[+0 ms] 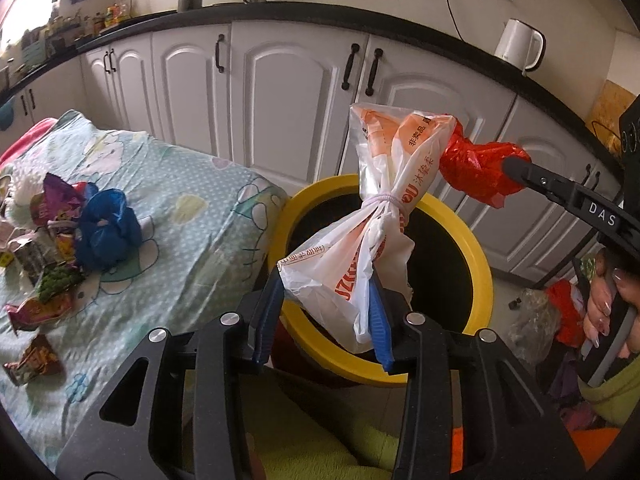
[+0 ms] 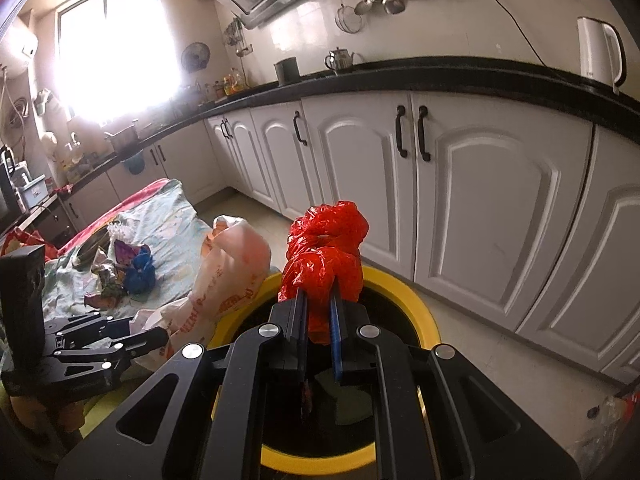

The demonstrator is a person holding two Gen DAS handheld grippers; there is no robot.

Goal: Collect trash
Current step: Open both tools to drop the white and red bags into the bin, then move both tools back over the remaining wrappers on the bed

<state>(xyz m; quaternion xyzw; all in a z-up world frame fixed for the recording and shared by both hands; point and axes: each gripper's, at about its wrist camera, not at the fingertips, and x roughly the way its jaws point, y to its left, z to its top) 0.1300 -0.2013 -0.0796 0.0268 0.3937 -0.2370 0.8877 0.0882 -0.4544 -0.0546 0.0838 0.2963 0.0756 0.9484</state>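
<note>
My left gripper (image 1: 326, 284) is shut on a white-and-orange plastic bag (image 1: 372, 216), tied in the middle, held over the yellow-rimmed black trash bin (image 1: 480, 264). My right gripper (image 2: 320, 296) is shut on a crumpled red plastic bag (image 2: 326, 248), held above the same bin (image 2: 424, 304). In the left wrist view the right gripper (image 1: 516, 168) comes in from the right with the red bag (image 1: 476, 172) touching the white bag's top. In the right wrist view the left gripper (image 2: 160, 336) and white bag (image 2: 228, 272) are at the left.
A table with a light blue patterned cloth (image 1: 192, 216) holds a blue bag (image 1: 106, 236) and several snack wrappers (image 1: 48, 304). White cabinets (image 1: 280, 92) under a black counter with a white kettle (image 1: 520, 44) stand behind the bin. More bags lie on the floor at right (image 1: 560, 312).
</note>
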